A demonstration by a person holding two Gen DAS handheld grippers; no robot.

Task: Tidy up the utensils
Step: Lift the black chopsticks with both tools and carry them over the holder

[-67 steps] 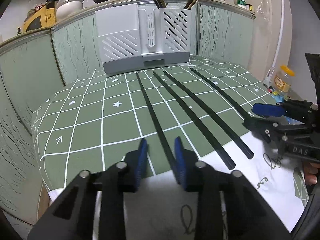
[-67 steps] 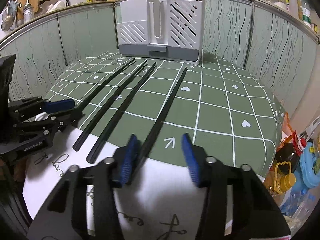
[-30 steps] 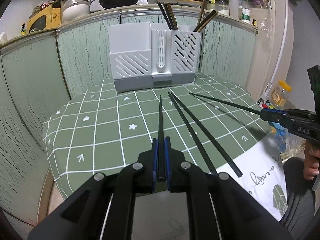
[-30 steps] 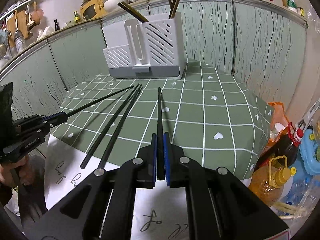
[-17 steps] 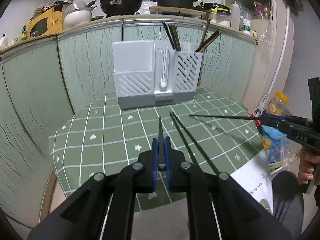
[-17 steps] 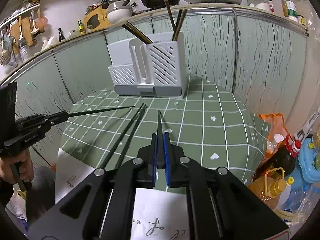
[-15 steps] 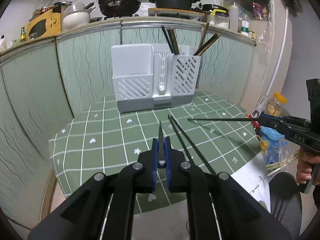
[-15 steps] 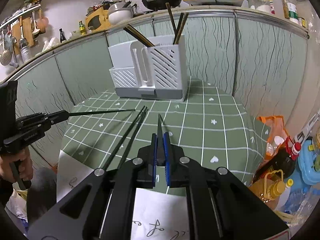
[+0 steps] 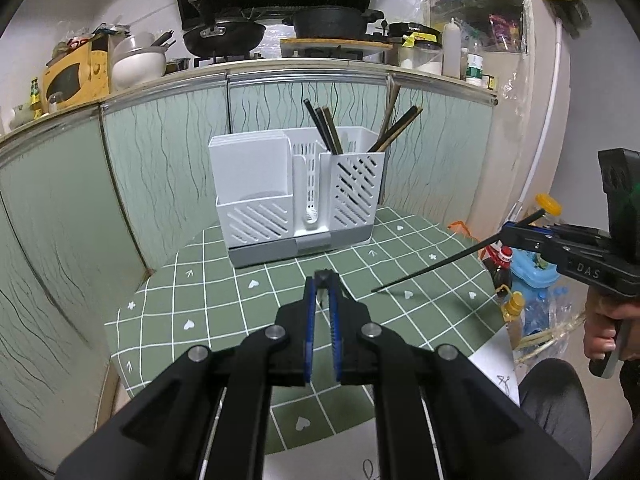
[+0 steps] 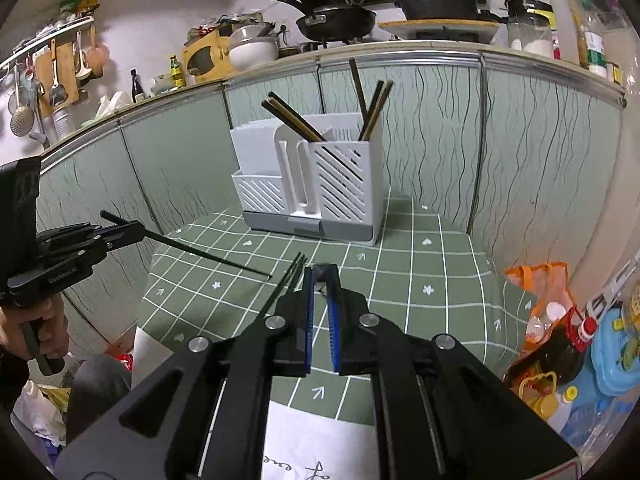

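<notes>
both grippers are mid-carry, each clenched on one black chopstick, lifted clear of the green checked tablecloth (image 9: 208,304).

left gripper (image 10: 132,230), seen at the left edge of the right wrist view, grasps a chopstick (image 10: 208,254) near its butt, tip slanting down toward frame centre. in its own view the stick is end-on between the blue pads (image 9: 308,332) and barely shows.

right gripper (image 9: 516,236), at the right edge of the left wrist view, holds the other chopstick (image 9: 432,266) the same way, tip pointing down-left over the cloth.

two more chopsticks (image 10: 286,284) lie side by side on the cloth, just left of centre in the right wrist view.

white utensil holder (image 9: 296,196) stands upper centre, at the back of the table against the green panel wall. its slotted right compartment already has several chopsticks leaning in it.

step, as i read it: transport done halfway, insertion pending.

next move likely needs each stick tipped toward vertical, tip brought above the slotted compartment's rim, then lowered and released. one arm at a time is safer, since both sticks angle toward the same spot and could cross. sticks already leaning there may deflect a tip.
</notes>
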